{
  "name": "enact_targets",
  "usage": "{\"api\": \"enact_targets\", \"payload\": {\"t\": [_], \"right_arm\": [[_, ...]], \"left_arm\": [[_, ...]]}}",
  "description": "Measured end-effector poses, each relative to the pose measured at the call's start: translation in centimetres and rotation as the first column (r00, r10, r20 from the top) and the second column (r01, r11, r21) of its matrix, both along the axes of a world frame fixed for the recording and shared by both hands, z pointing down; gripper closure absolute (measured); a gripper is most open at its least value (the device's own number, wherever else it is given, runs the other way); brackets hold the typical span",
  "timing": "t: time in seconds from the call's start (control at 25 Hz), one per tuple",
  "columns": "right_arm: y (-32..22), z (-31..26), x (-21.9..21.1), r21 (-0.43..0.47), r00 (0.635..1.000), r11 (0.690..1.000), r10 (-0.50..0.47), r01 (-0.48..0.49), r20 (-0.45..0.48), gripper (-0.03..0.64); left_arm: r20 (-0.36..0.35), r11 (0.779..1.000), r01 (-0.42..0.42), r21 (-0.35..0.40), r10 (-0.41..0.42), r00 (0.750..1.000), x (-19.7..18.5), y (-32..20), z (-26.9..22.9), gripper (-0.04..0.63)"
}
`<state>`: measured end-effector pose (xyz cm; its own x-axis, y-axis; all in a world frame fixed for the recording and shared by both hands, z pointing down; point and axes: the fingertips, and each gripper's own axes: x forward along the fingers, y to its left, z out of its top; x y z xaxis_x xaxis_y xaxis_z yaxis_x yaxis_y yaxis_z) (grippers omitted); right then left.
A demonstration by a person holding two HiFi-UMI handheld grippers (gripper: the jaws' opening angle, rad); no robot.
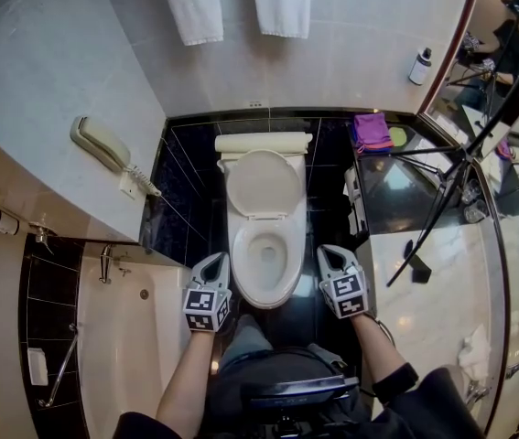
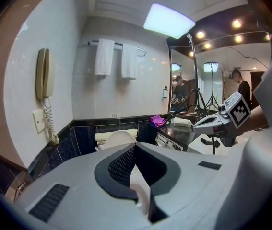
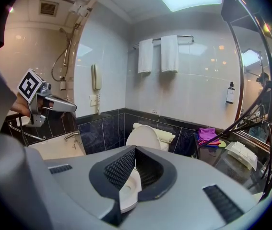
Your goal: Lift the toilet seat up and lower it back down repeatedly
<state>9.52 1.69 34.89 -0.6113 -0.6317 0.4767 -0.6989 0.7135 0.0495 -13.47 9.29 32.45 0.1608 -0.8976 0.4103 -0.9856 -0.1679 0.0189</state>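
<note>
Each gripper view's own claw body hides most of the bowl. In the head view the toilet seat (image 1: 288, 245) lies flat on the bowl, its long axis running 12 to 6 o'clock with the front at 6. The lid (image 1: 261, 183) stands up at 12. The left claw (image 1: 217, 261) at 9 and the right claw (image 1: 329, 251) at 3 are pinched together, empty, clear of the seat.

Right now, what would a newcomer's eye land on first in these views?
The white toilet at centre, its lid up, with the left claw and right claw, both shut and empty, flanking it. Next come the purple cloth on the dark counter to the right, and the phone hanging at left.
</note>
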Motion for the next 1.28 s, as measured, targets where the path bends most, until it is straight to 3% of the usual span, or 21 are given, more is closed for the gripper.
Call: {"api": "enact_targets", "payload": {"t": [0.2, 0.36, 0.48, 0.64, 0.8, 1.0, 1.16, 1.28], "right_arm": [[-0.5, 1.0, -0.1, -0.021, 0.999, 0.999, 0.040, -0.040, 0.006, 0.589], [-1.4, 4.9, 0.5, -0.126, 0.994, 0.988, 0.094, -0.087, 0.053, 0.497], [-1.4, 8.5, 1.0, -0.237, 0.984, 0.962, 0.156, -0.133, 0.083, 0.441], [-0.8, 13.8, 1.7, -0.394, 0.961, 0.898, 0.257, -0.199, 0.102, 0.407], [-0.2, 20.5, 2.4, -0.537, 0.928, 0.806, 0.357, -0.248, 0.107, 0.396], [0.7, 30.6, 2.5, -0.655, 0.902, 0.706, 0.423, -0.268, 0.087, 0.396], [1.6, 39.2, 2.2, -0.726, 0.886, 0.640, 0.454, -0.252, 0.093, 0.396], [2.7, 45.0, 1.8, -0.768, 0.882, 0.592, 0.465, -0.246, 0.075, 0.397]], "left_arm": [[0.022, 1.000, -0.020, 0.007, 0.020, 1.000, 0.1, -0.5, 0.1, 0.597], [0.052, 0.998, -0.054, 0.013, 0.053, 0.997, 0.3, -1.3, 0.9, 0.597], [0.081, 0.996, -0.093, -0.004, 0.093, 0.992, 0.6, -1.9, 2.3, 0.597], [0.110, 0.985, -0.173, -0.029, 0.175, 0.978, 2.1, -3.1, 4.2, 0.597], [0.141, 0.974, -0.226, -0.028, 0.227, 0.964, 3.4, -4.7, 7.5, 0.597], [0.185, 0.962, -0.272, -0.026, 0.272, 0.944, 4.8, -6.4, 13.3, 0.597], [0.171, 0.965, -0.261, -0.031, 0.262, 0.950, 5.2, -7.0, 18.8, 0.597], [0.115, 0.980, -0.194, -0.045, 0.198, 0.973, 5.0, -6.9, 22.4, 0.597]]}}
